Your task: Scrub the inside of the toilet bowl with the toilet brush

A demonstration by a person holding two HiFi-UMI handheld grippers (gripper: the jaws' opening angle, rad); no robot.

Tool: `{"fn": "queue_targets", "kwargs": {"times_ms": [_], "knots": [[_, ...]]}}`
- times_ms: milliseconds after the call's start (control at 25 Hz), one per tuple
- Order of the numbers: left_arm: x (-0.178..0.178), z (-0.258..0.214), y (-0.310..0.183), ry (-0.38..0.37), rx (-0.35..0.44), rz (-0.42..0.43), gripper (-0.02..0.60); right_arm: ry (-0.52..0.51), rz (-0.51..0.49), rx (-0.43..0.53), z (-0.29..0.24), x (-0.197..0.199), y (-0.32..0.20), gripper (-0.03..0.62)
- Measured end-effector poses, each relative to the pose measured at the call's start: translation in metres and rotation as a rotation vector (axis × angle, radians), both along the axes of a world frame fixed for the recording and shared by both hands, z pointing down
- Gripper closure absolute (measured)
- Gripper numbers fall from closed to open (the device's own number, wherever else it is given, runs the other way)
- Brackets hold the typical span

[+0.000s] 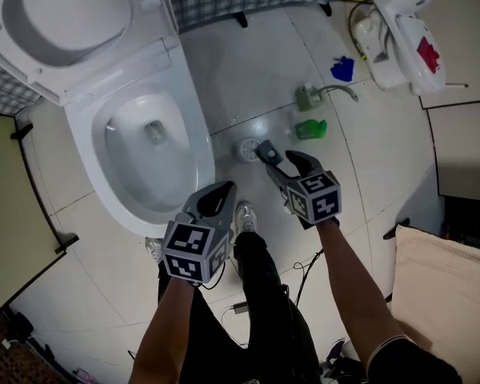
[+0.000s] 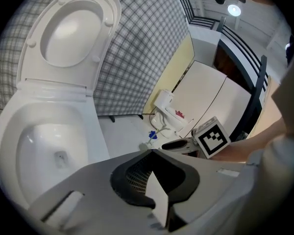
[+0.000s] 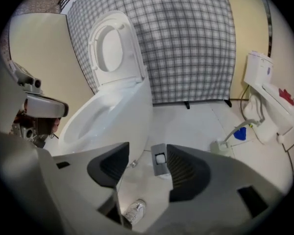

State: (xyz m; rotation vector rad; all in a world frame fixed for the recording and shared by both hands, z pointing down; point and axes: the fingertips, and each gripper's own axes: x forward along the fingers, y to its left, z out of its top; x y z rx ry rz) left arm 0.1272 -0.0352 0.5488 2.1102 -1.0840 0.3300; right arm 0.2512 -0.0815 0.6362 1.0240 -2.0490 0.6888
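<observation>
Poised at the toilet brush (image 3: 159, 159), outside the toilet bowl (image 1: 200, 146).
Holds the right gripper (image 1: 284, 157) with jaws wide apart around the grey handle top, nearer one pad and not clamped on it, with the brush standing in a white holder (image 1: 248, 148) on the tiled floor (image 1: 248, 70) just beside the bowl, lid (image 1: 64, 22) raised. Holds the left gripper (image 1: 221, 192) near the bowl's front rim, jaws closed together on nothing.

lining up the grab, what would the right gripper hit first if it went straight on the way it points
Most likely the toilet brush handle: its grey top stands between the open jaws of the right gripper; depth is unclear.
</observation>
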Motion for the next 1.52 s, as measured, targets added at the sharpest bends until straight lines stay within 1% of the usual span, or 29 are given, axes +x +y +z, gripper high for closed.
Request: {"fn": "queue_targets", "kwargs": {"times_ms": [160, 200, 240, 400, 520, 560, 600, 840, 1000, 1160, 1240, 1360, 1520], "knots": [[0.005, 0.022, 0.006, 0.008, -0.019, 0.005, 0.572, 0.077, -0.029, -0.037, 0.048, 0.004, -0.012, 0.336], [0.002, 0.027, 0.008, 0.003, -0.027, 0.006, 0.572, 0.093, -0.035, -0.050, 0.061, 0.001, -0.014, 0.311], [-0.001, 0.031, 0.010, -0.003, -0.034, 0.005, 0.572, 0.108, -0.040, -0.064, 0.074, -0.002, -0.016, 0.309], [0.003, 0.034, 0.015, 0.008, -0.043, -0.004, 0.572, 0.172, -0.029, -0.111, 0.110, 0.004, -0.020, 0.309], [0.003, 0.036, 0.015, 0.006, -0.042, 0.003, 0.572, 0.206, -0.060, -0.114, 0.121, 0.001, -0.025, 0.310], [0.002, 0.038, 0.015, 0.005, -0.043, 0.001, 0.572, 0.217, -0.072, -0.110, 0.123, -0.001, -0.025, 0.331], [0.001, 0.038, 0.014, 0.007, -0.045, -0.003, 0.572, 0.227, -0.077, -0.107, 0.125, 0.000, -0.025, 0.382], [-0.004, 0.039, 0.012, 0.010, -0.045, -0.012, 0.572, 0.242, -0.083, -0.110, 0.123, 0.008, -0.021, 0.396], [-0.007, 0.034, 0.008, 0.010, -0.041, -0.021, 0.572, 0.225, -0.090, -0.088, 0.098, 0.017, -0.019, 0.396], [-0.009, 0.019, 0.001, 0.014, -0.025, -0.030, 0.572, 0.205, -0.084, -0.059, 0.048, 0.025, -0.009, 0.396], [-0.013, 0.008, -0.003, 0.018, -0.010, -0.031, 0.572, 0.172, -0.064, -0.013, 0.016, 0.029, -0.007, 0.396], [-0.027, -0.013, -0.011, 0.012, 0.018, -0.038, 0.572, 0.108, -0.028, 0.080, -0.043, 0.030, -0.011, 0.396], [-0.054, -0.042, -0.021, 0.000, 0.050, -0.078, 0.572, 0.022, 0.008, 0.213, -0.126, 0.017, -0.027, 0.396]]}}
